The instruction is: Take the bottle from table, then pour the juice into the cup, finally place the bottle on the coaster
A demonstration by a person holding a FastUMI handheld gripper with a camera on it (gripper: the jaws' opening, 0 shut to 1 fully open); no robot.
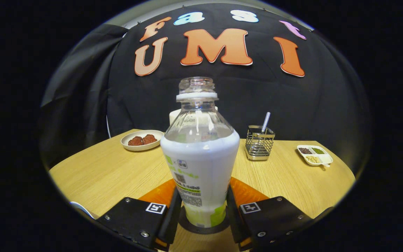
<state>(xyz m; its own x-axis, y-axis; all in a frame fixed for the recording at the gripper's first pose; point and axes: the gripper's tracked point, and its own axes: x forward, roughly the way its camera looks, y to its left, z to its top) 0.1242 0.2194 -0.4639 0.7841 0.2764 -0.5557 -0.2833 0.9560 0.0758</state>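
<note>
A clear plastic bottle (pixel 200 154) with no cap stands upright between my fingers, white juice filling it to the shoulder. Its base rests on a dark round coaster (pixel 188 225) on the wooden table (pixel 107 171). My gripper (pixel 203 199) is shut on the bottle's lower, labelled part, with one finger pressing on each side. Behind the bottle's neck the edge of a white cup (pixel 173 117) peeks out, the rest of it hidden by the bottle.
Beyond the fingers to the left lies a plate of brown snacks (pixel 142 140). To the right stand a wire holder with a metal utensil (pixel 259 141) and a divided dish of beans (pixel 314 154). The black booth wall closes off the back.
</note>
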